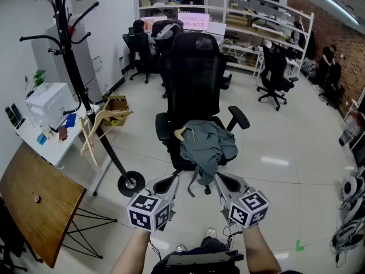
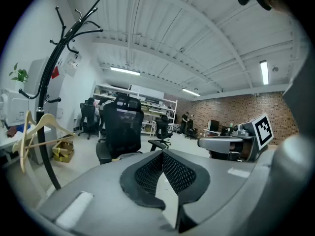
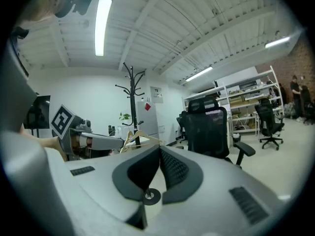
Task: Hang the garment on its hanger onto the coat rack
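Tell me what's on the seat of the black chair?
A crumpled grey-green garment with a wooden hanger poking out; the hanger's rest and most of the seat are covered.

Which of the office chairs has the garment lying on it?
The nearest black high-backed chair, centre of the head view: the grey-green garment lies on its seat. The other chairs stand farther back.

The garment (image 1: 208, 144) is looking grey-green, and the chair (image 1: 191, 79) under it is looking black. The hanger (image 1: 181, 133) peeking out is showing pale wood. The coat rack (image 1: 74, 73) at the far left is looking black. The left gripper (image 1: 174, 178) and right gripper (image 1: 218, 178) are showing grey, with black-and-white square patterns on their cubes. The worktop (image 1: 34, 210) at the near left is looking brown.
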